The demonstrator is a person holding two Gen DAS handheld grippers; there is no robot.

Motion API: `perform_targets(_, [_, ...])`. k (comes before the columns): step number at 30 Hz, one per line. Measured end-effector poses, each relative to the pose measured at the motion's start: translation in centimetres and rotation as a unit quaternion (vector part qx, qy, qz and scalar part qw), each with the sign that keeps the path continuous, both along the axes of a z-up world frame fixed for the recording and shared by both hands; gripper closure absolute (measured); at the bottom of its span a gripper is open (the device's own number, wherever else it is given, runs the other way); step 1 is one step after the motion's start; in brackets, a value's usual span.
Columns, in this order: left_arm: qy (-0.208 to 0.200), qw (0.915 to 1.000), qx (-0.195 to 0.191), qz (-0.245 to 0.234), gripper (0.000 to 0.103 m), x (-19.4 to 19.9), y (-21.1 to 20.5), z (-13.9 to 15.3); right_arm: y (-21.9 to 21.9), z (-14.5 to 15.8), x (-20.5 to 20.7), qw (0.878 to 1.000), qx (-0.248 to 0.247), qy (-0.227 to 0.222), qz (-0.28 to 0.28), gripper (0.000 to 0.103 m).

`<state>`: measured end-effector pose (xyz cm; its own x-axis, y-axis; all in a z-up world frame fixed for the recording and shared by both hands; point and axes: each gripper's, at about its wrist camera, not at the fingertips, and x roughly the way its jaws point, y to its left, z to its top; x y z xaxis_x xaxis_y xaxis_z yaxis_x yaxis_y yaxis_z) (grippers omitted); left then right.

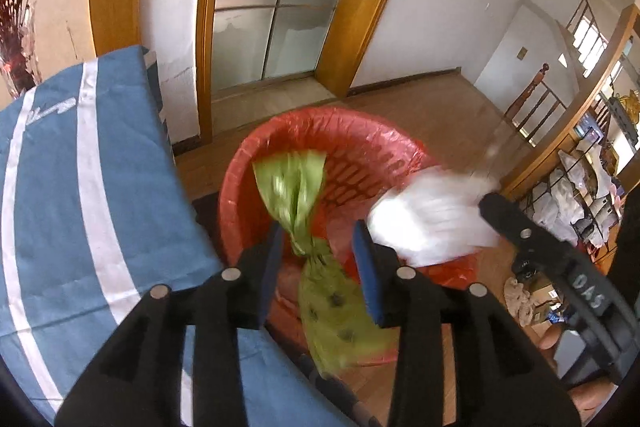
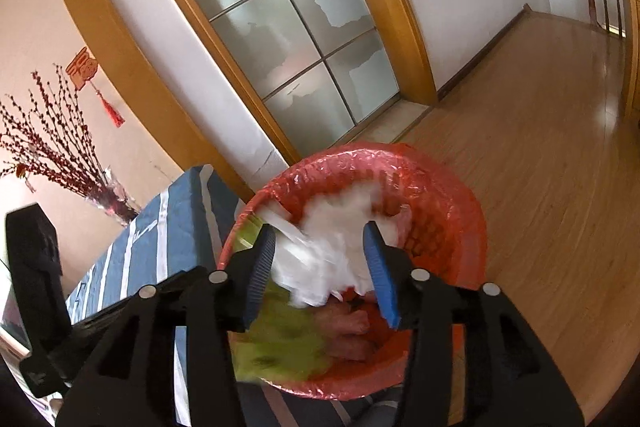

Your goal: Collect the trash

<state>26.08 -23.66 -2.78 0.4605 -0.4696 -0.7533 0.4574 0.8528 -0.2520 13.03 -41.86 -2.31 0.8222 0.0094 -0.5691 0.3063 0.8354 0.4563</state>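
Note:
A red basket lined with a red plastic bag (image 1: 360,143) stands on the wood floor beside the table; it also shows in the right wrist view (image 2: 448,187). A blurred green wrapper (image 1: 320,267) hangs free between the fingers of my open left gripper (image 1: 320,247), over the basket. A blurred white plastic bag (image 2: 332,247) is in the air between the fingers of my open right gripper (image 2: 320,251), above the basket. The white bag (image 1: 428,219) and the right gripper's body (image 1: 560,259) appear at right in the left wrist view. The green wrapper (image 2: 280,339) shows low in the basket.
A table with a blue, white-striped cloth (image 1: 80,207) sits left of the basket. A frosted glass sliding door in a wooden frame (image 2: 288,39) is behind. A vase of red branches (image 2: 60,155) stands at far left. A cluttered shelf (image 1: 580,195) is at right.

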Motion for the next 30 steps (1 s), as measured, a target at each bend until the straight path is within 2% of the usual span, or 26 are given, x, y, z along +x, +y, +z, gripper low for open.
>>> perform_targets(4, [-0.003, 0.9999, 0.013, 0.009, 0.057, -0.3, 1.3, -0.7, -0.2, -0.3, -1.1, 1.000, -0.007, 0.006, -0.014, 0.046])
perform_targets(6, [-0.012, 0.9996, 0.019, 0.017, 0.052, -1.0, 2.6, -0.7, 0.2, -0.2, -2.1, 1.000, -0.018, 0.005, -0.023, 0.034])
perform_targets(9, [-0.044, 0.9982, 0.027, 0.031, 0.039, -2.9, 5.2, -0.1, 1.0, 0.3, -4.0, 0.998, -0.043, -0.004, -0.035, 0.019])
perform_targets(11, [-0.063, 0.9967, 0.031, 0.041, 0.029, -4.2, 6.9, 0.5, 2.3, 0.9, -5.1, 0.997, -0.067, -0.010, -0.036, 0.014])
perform_targets(16, [-0.104, 0.9904, 0.034, 0.084, 0.013, -8.4, 12.0, 1.8, 6.5, 2.3, -8.2, 0.988, -0.151, -0.017, -0.026, 0.007])
perform_targets(19, [-0.137, 0.9820, 0.037, 0.124, 0.004, -12.0, 15.3, 2.6, 8.8, 2.6, -9.7, 0.983, -0.184, -0.018, -0.021, 0.007])
perform_targets(23, [-0.177, 0.9695, 0.054, 0.161, 0.004, -16.0, 17.7, 3.3, 12.2, 3.0, -11.9, 0.970, -0.240, -0.019, -0.036, 0.007])
perform_targets(25, [-0.188, 0.9651, 0.057, 0.173, 0.004, -17.6, 18.5, 3.4, 13.3, 3.0, -12.8, 0.963, -0.263, -0.013, -0.052, 0.003])
perform_targets(30, [-0.204, 0.9585, 0.059, 0.190, 0.004, -20.7, 19.9, 3.6, 15.3, 2.9, -15.0, 0.962, -0.269, -0.024, -0.035, 0.002])
